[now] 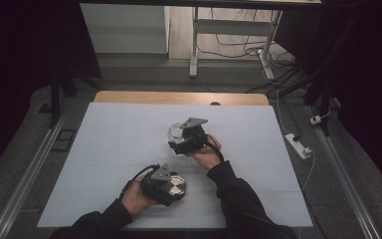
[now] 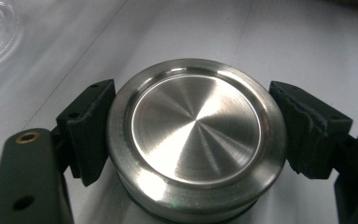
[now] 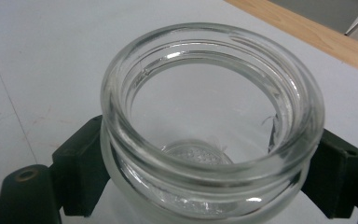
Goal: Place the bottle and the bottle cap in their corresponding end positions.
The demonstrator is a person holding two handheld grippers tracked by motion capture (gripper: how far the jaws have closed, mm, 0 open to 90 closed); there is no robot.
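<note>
A round brushed-steel lid [image 2: 196, 135] sits between the black jaws of my left gripper [image 2: 200, 135], whose pads press on its rim from both sides. In the high view that left gripper [image 1: 171, 188] and the lid [image 1: 176, 186] are near the table's front, left of centre. My right gripper [image 3: 209, 172] is shut on a clear glass jar [image 3: 209, 116], open at the top and empty inside. The high view shows the right gripper [image 1: 179, 137] and the jar [image 1: 175, 131] at the middle of the table, farther back than the lid.
A pale sheet [image 1: 119, 144] covers the table, with a wooden edge [image 1: 179, 97] bare at the back. Beyond it stand a white desk frame [image 1: 195, 45] and floor cables. A power strip [image 1: 298, 145] lies on the floor at the right.
</note>
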